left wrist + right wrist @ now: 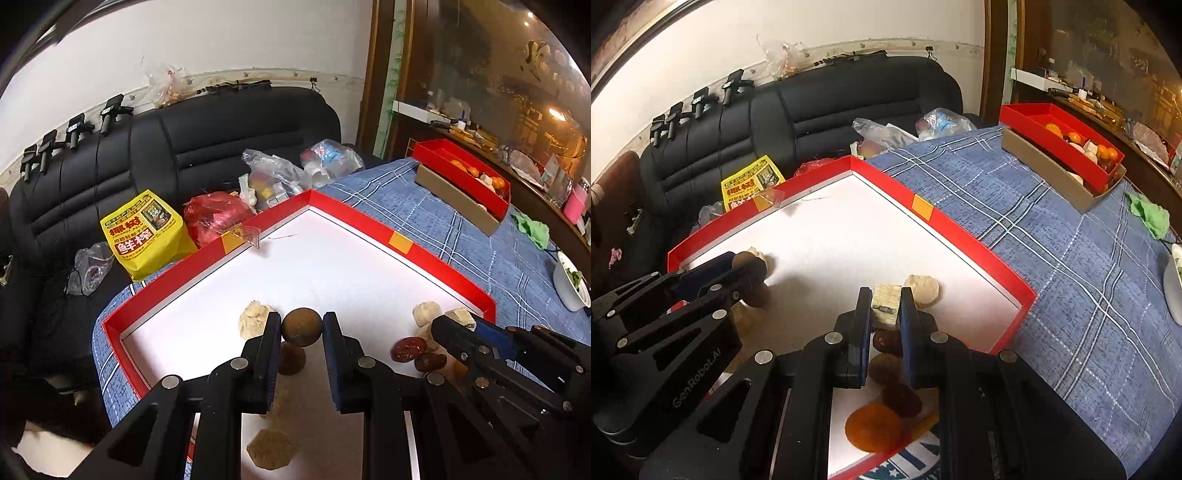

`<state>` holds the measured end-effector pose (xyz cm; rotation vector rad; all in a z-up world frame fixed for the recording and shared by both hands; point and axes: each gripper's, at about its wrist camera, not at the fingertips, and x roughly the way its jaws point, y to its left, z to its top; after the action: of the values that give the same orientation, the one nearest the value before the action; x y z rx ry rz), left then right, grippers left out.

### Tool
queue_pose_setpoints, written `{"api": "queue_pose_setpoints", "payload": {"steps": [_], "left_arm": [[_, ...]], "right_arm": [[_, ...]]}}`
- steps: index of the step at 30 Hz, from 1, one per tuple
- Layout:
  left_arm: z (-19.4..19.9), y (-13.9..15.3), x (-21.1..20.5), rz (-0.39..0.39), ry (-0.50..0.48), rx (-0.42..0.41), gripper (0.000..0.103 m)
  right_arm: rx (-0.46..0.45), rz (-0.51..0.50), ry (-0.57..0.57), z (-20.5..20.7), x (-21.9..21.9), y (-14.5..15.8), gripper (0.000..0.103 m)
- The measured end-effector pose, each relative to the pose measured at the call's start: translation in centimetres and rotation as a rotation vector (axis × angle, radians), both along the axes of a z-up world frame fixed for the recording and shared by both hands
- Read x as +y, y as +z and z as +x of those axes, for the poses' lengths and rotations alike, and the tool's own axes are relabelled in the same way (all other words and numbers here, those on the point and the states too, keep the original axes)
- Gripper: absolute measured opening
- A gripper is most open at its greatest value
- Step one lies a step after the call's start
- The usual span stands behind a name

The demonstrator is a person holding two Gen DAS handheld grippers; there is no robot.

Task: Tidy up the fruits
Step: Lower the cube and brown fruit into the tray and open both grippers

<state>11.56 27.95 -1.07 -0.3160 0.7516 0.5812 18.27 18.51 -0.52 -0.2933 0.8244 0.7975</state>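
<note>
A large red-rimmed tray [354, 218] [886, 181] with a white floor lies on the blue checked cloth. My left gripper [302, 325] is shut on a round brown fruit [302, 326] just above the tray floor. My right gripper [885, 306] is shut on a pale, cube-like chunk [885, 304]. Each gripper shows in the other's view, the right one [454, 325] at the tray's right corner and the left one [746, 266] at its left side. Loose in the tray lie pale lumps [253, 317] [925, 291], red dates [408, 349], brown pieces [271, 448] and an orange disc [873, 426].
A smaller red box [461, 173] [1063, 136] holding oranges rests on a cardboard box at the far right. A green cloth [532, 229] and a white bowl [570, 284] lie to the right. A yellow bag [146, 229] and plastic bags sit against the black sofa [221, 140].
</note>
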Motion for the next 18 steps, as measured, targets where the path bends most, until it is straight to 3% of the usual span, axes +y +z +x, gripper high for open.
{"api": "queue_pose_setpoints", "payload": {"steps": [18], "left_arm": [[-0.17,-0.16,0.64,-0.005,0.003,0.005,0.021]], "right_arm": [[0.008,-0.038,-0.002,0.46,0.95,-0.91,0.014]]}}
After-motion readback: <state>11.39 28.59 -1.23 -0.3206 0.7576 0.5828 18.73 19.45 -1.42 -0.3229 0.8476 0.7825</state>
